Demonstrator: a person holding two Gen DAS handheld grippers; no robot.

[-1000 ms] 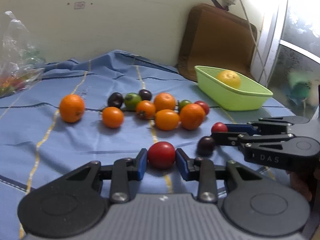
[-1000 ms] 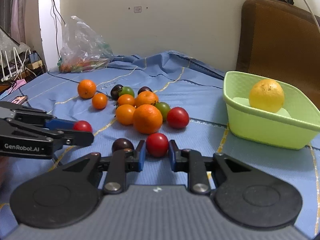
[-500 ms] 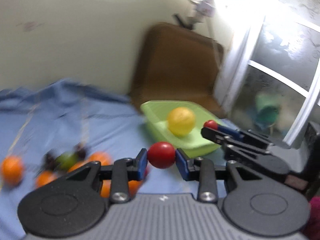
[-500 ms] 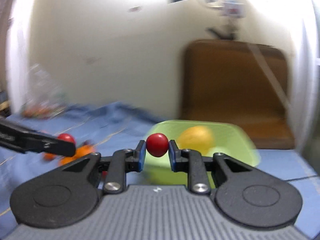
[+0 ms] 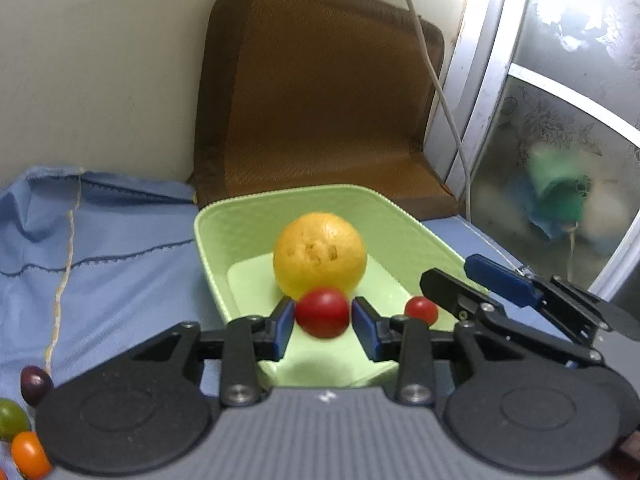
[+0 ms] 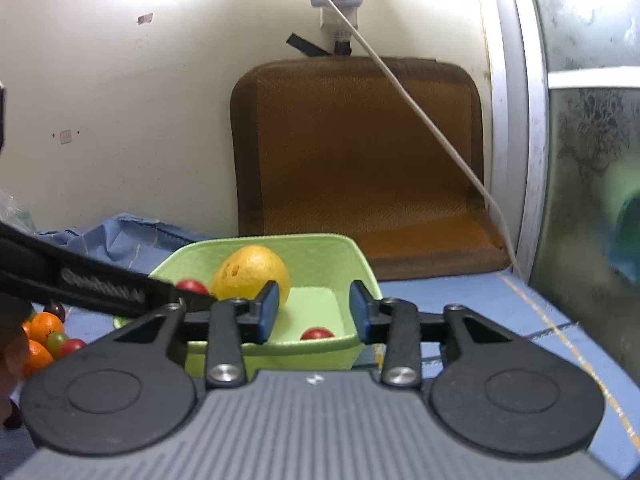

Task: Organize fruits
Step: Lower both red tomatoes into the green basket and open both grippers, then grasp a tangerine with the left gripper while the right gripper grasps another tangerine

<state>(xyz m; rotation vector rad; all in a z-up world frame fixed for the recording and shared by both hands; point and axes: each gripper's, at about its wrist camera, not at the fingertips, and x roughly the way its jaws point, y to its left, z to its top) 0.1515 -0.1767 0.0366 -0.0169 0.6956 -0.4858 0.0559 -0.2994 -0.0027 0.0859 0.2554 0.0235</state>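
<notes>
A light green basket (image 5: 224, 256) on the blue sheet holds a yellow-orange fruit (image 5: 320, 254). My left gripper (image 5: 323, 322) hangs over the basket's near end, its blue pads close beside a red tomato (image 5: 322, 312); the pads look slightly apart from it. My right gripper (image 6: 313, 312) is open over the basket (image 6: 340, 248). A smaller red tomato (image 6: 316, 334) lies on the basket floor below it, also in the left wrist view (image 5: 421, 310). The right gripper (image 5: 460, 276) shows open there. The orange fruit (image 6: 251, 274) sits at the back.
A brown cushion (image 5: 320, 92) leans on the wall behind the basket, with a white cable (image 6: 420, 120) across it. A frosted window (image 5: 560, 140) is on the right. Loose fruits lie on the sheet at the left: dark, green and orange ones (image 5: 24, 420), also in the right wrist view (image 6: 44, 336).
Both grippers moved from the fruit pile to over the basket. The right gripper opened and its red tomato now lies in the basket. The left gripper's pads have spread a little around its tomato.
</notes>
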